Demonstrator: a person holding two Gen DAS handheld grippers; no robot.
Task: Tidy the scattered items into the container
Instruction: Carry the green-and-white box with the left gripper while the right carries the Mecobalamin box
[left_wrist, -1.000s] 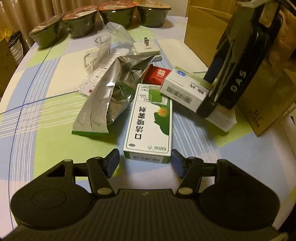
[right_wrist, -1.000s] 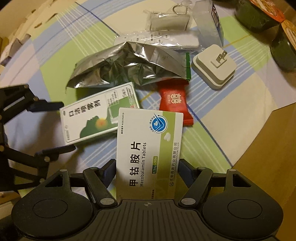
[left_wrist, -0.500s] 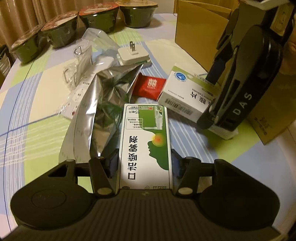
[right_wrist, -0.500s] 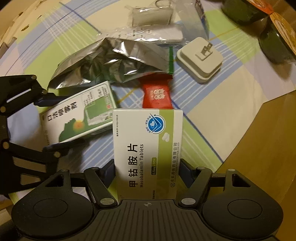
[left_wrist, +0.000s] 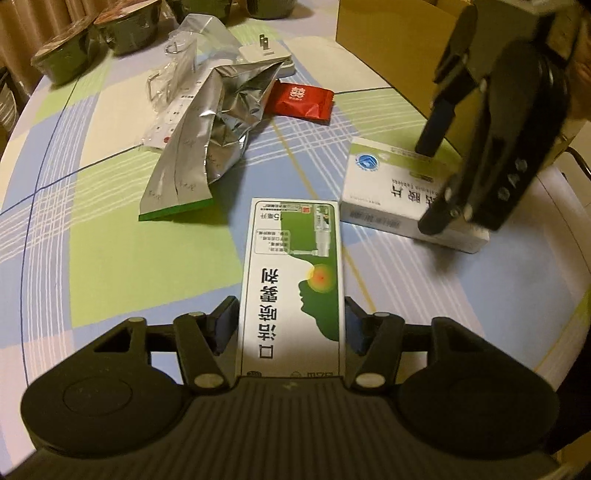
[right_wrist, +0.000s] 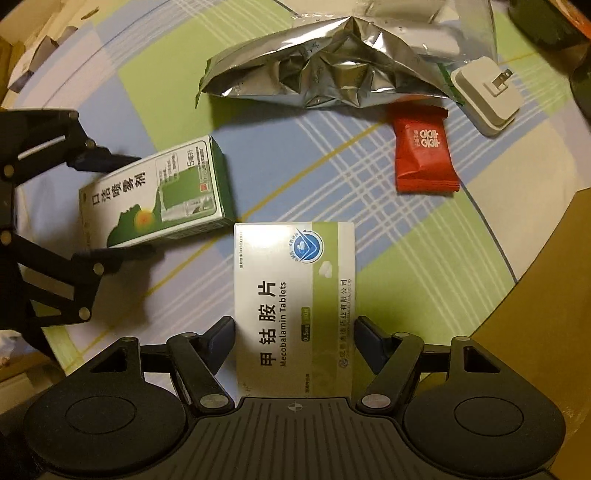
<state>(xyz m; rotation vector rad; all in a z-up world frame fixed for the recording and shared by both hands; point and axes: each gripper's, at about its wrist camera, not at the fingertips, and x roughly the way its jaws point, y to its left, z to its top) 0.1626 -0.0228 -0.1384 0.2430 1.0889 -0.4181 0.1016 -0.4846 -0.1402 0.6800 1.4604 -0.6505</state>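
Note:
A green-and-white spray box (left_wrist: 291, 288) sits between the fingers of my left gripper (left_wrist: 291, 326), which is shut on its sides and holds it just above the tablecloth. The right wrist view shows the same spray box (right_wrist: 155, 195) in the left gripper (right_wrist: 123, 206). My right gripper (right_wrist: 295, 332) is shut on a white-and-green tablet box (right_wrist: 295, 295), also raised. In the left wrist view, that tablet box (left_wrist: 388, 192) hangs in the right gripper (left_wrist: 439, 188). The brown cardboard box (left_wrist: 388, 55) stands at the far right, and its wall (right_wrist: 546, 295) is close on the right.
A crumpled silver foil bag (left_wrist: 214, 122), a red sachet (left_wrist: 301, 101), a white plug adapter (left_wrist: 266, 55), a white power strip (left_wrist: 170, 118) and a clear plastic pouch (left_wrist: 181, 62) lie on the checked tablecloth. Dark lidded bowls (left_wrist: 125, 29) line the far edge.
My left gripper slid around the spray box, shut on it and drew it back from the foil bag. The right gripper carried the tablet box away from the sachet.

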